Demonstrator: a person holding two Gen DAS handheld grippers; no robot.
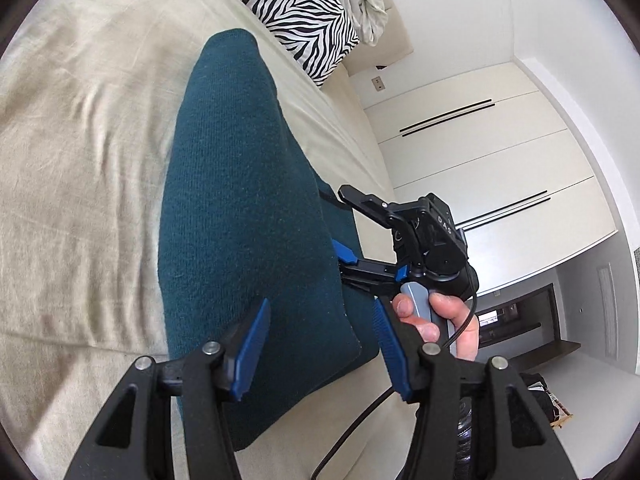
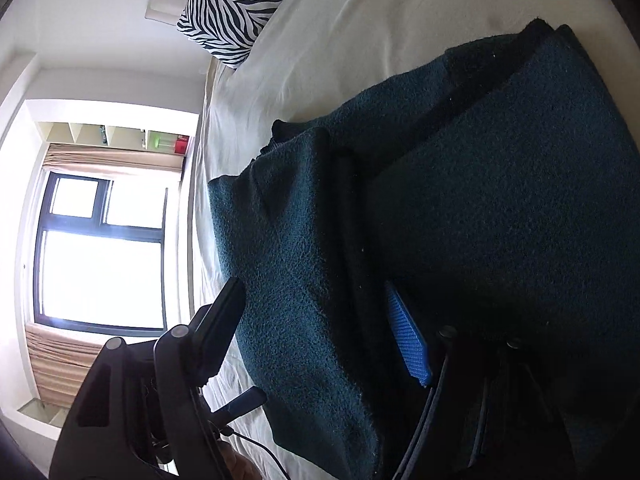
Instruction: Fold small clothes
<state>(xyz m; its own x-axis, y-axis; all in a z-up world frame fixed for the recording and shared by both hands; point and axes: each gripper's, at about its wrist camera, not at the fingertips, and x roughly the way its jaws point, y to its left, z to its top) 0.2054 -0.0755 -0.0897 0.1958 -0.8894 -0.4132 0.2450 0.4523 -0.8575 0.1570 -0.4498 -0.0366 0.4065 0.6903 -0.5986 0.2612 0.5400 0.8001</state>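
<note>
teal knit garment [image 1: 240, 208] lies partly folded on the bed [image 1: 80, 160]. left tool [image 1: 316, 356] hovers spread wide over its near edge, gripping nothing. right tool [image 2: 320, 336], also apart, straddles a raised fold; better to close on that fold before drawing it across evenly.

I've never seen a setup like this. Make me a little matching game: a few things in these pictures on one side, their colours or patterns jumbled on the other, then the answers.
Things:
1. towel
2. pillow
3. bed sheet
4. finger pads

Looks:
A. cream
B. bright blue
C. dark teal
D. black and white stripes

Pairs: 1-C, 2-D, 3-A, 4-B
</note>
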